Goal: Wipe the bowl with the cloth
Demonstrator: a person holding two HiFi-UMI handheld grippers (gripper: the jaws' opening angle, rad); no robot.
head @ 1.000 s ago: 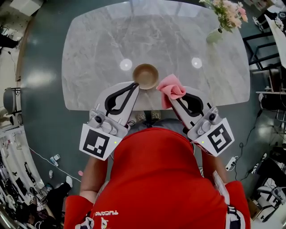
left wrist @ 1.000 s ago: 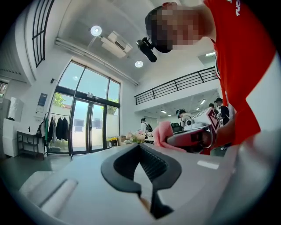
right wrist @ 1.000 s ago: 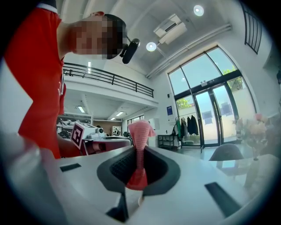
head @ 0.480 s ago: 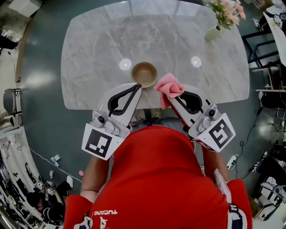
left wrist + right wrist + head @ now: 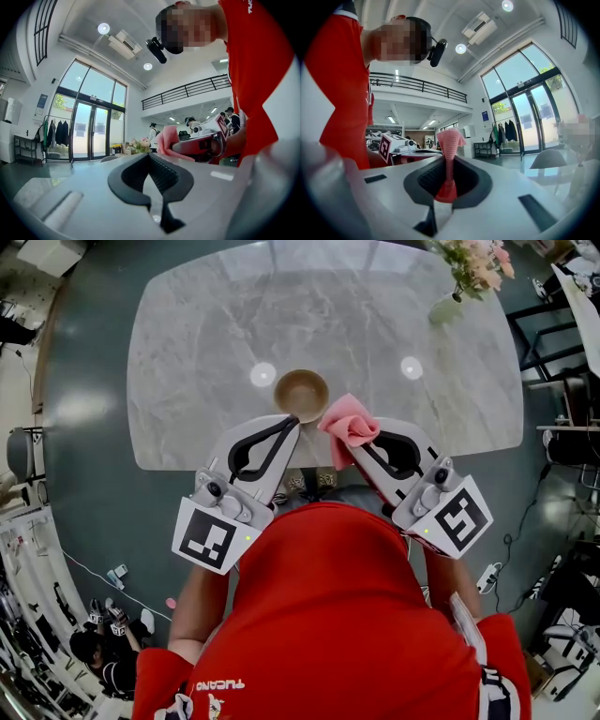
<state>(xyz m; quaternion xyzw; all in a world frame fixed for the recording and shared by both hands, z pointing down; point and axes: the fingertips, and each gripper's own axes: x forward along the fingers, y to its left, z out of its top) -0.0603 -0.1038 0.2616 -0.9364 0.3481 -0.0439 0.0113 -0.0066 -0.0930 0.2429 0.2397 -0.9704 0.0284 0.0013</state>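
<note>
Count: two hand-held grippers, one bowl, one cloth. Left hand-held gripper [image 5: 289, 424] clenched, empty, tips just beside brown bowl [image 5: 302, 395] near the desk [image 5: 206, 352] front edge. Right hand-held gripper [image 5: 449, 180] grasps pink cloth [image 5: 349, 422], just right of bowl.

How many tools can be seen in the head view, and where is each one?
2. The left tool is at the near edge of the table, just before the bowl, shut and empty. The right tool is to its right, shut on the pink cloth. None seems hidden.
</note>
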